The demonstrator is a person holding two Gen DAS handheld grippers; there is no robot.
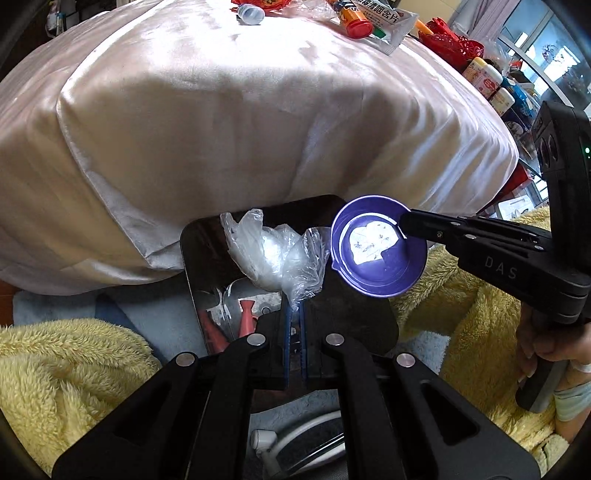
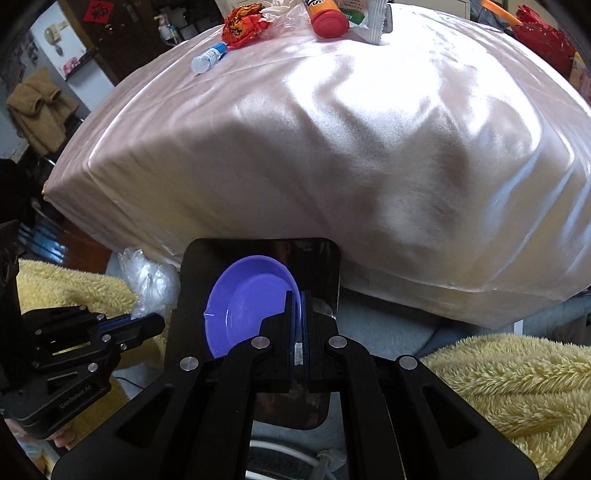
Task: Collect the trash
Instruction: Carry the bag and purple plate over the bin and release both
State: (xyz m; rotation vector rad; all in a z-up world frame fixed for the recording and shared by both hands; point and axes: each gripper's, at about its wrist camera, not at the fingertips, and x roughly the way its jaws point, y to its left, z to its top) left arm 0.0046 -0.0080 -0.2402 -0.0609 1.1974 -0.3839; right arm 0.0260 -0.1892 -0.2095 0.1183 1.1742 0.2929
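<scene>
Right wrist view: draped table (image 2: 332,155) close behind purple dish (image 2: 251,299), plastic bag (image 2: 151,277).

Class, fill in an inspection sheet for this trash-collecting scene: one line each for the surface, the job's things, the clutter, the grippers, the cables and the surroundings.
Surface: table under a pale satin cloth, creased, draped over the edge.
Job's things: crumpled clear plastic bag; purple dish tilted on edge; both held below the table edge.
Clutter: at the far end, a small clear vial, red wrapper, red-capped orange tube, white sachet.
Grippers: left gripper shut on the bag; right gripper shut on the dish rim.
Cables: white cable low down, below the right gripper.
Surroundings: yellow fleece blanket on both sides; red basket and jars at the right.
</scene>
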